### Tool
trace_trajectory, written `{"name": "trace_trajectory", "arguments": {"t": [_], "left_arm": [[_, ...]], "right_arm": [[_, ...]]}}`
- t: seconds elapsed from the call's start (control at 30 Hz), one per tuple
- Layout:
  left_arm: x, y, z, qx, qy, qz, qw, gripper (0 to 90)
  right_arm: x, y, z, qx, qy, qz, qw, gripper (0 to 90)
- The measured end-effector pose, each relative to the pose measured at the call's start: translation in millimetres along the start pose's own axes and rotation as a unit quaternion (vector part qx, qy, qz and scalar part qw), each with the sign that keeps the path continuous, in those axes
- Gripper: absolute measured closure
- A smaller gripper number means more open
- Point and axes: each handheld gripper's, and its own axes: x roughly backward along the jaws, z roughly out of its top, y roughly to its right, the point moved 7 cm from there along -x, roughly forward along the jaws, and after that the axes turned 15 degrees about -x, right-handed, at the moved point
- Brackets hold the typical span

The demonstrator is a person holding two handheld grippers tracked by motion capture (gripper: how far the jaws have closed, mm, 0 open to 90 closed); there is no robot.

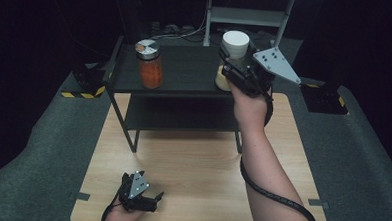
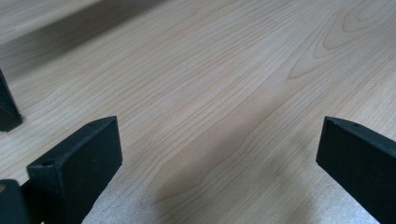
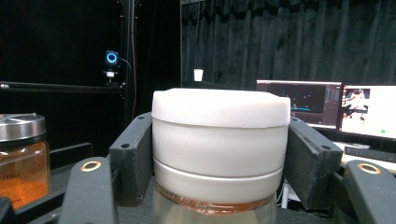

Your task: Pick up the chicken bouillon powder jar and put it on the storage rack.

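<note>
In the high view, a light wooden surface [image 1: 202, 161] carries a low black metal shelf rack [image 1: 185, 72] along its far edge. On the rack's top shelf, near its right end, stands a clear jar with a thick white lid [image 1: 235, 44]. The right hand-held gripper [image 1: 232, 67], held by a hand whose forearm reaches up from the bottom edge, sits at this jar, its jaws closed against the jar's sides just below the lid. Near the left end of the same shelf stands a glass jar of orange powder with a metal lid [image 1: 149, 63], well apart from the first jar. The left hand-held gripper [image 1: 155, 199] rests low over the surface near its near left corner, jaws spread wide and holding nothing.

In the left gripper view, the two black jaws stand far apart over bare wood grain [image 2: 219, 102], with nothing between them.

In the right gripper view, the white-lidded jar [image 3: 219, 144] sits upright between the jaws, which press on its lid from both sides. The orange powder jar [image 3: 21, 154] stands at the left edge, and lit monitors [image 3: 336, 109] glow far behind on the right.
</note>
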Motion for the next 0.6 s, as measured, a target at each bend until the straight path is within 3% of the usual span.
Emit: {"name": "trace_trajectory", "arguments": {"t": [0.6], "left_arm": [[0.9,-0.6,-0.8,0.001,0.001,-0.001,1.0,0.6]], "right_arm": [[-5.2,2.1,0.5,0.005,-0.001,-0.003,1.0,33.5]]}}
